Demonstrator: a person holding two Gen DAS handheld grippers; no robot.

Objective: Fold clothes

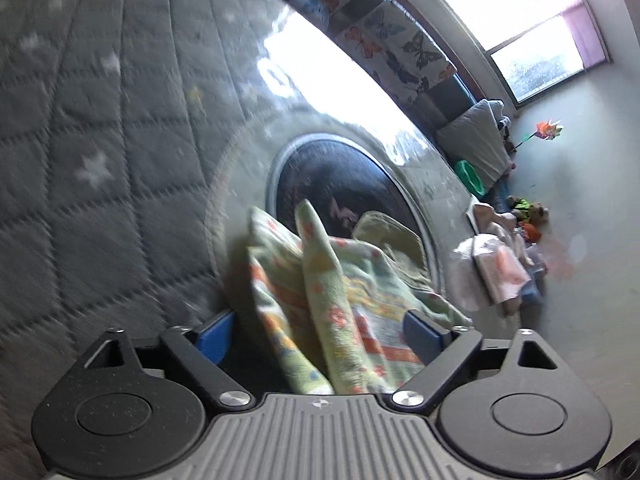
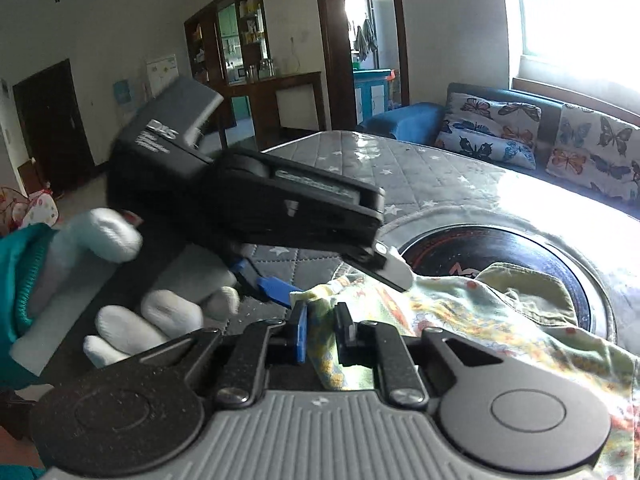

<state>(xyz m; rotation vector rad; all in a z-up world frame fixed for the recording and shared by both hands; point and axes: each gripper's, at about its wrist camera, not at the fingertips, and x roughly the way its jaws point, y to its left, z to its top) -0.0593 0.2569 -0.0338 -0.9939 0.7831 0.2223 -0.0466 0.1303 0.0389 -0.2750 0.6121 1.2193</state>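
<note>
Both grippers meet: right gripper (image 2: 322,330) pinches the garment (image 2: 460,320); left gripper (image 1: 320,332) gapes around it.

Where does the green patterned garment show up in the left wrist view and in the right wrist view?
Left wrist view: the green patterned garment sits low in the centre, bunched between the open jaws of the left gripper.
Right wrist view: it runs from the bottom centre to the lower right, pinched in the right gripper.
Shared landmark: the dark round panel in the grey quilted cover, just behind the garment.
</note>
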